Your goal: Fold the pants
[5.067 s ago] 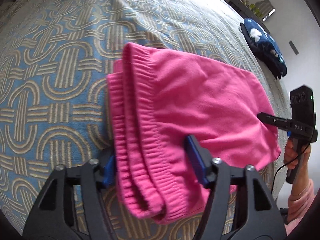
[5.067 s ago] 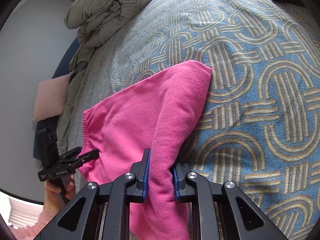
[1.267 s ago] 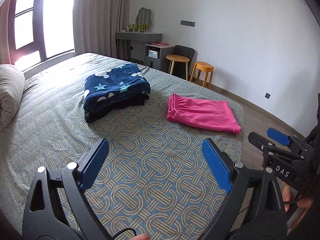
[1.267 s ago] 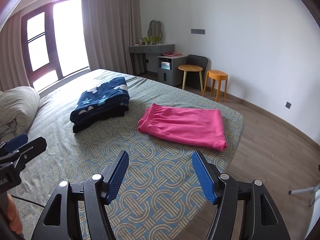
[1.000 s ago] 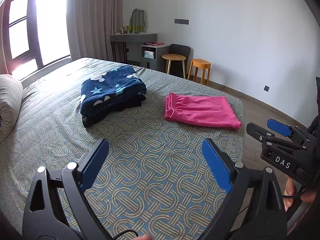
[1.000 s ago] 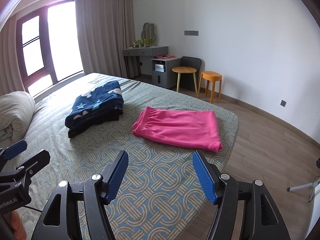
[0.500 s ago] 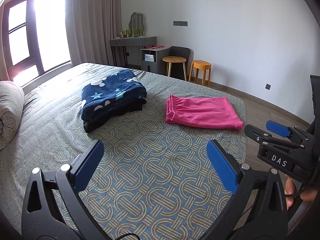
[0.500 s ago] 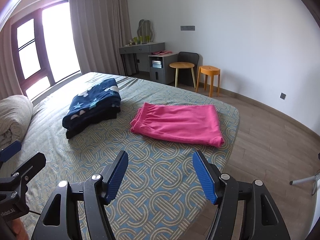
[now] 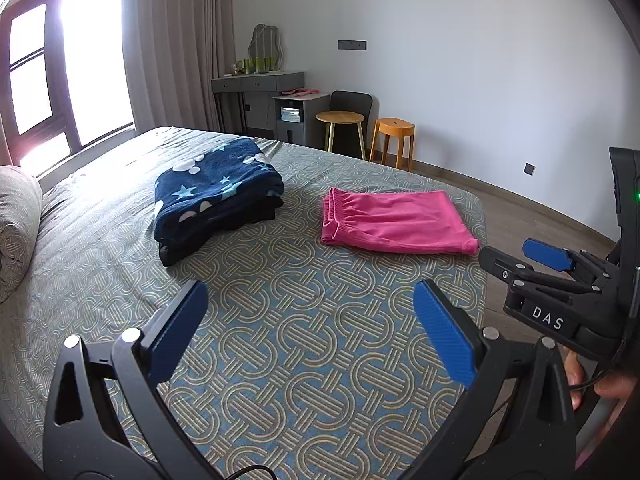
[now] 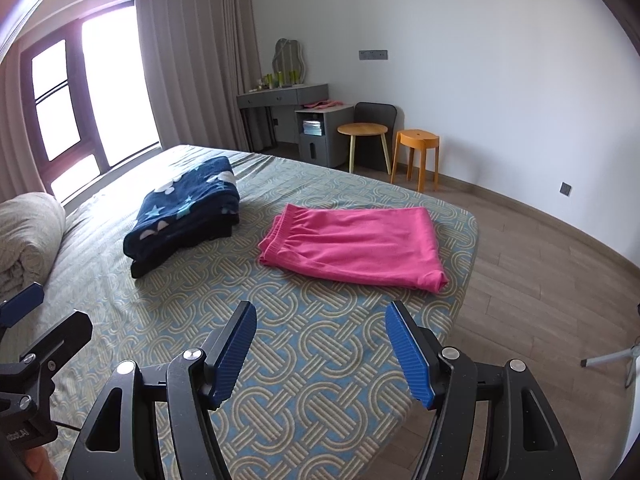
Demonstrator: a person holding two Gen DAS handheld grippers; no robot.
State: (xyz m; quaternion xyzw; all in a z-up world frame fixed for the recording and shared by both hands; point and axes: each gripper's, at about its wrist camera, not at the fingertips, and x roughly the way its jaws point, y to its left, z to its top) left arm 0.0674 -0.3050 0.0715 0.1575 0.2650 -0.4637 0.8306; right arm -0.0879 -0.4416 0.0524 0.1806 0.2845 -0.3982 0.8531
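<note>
Holding my left gripper (image 9: 308,332) and right gripper (image 10: 324,344) wide apart with nothing in them, I see the pink pants (image 10: 352,244) lying folded far off on the bed (image 10: 320,400).

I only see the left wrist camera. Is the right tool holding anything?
Observer: No. The right wrist view shows the right tool open, with only the bed showing through the gap.
Child: What's on the floor over there?
Observer: A white stand leg rests on the wooden floor, to the right of the bed. Your view doesn't show it.
</note>
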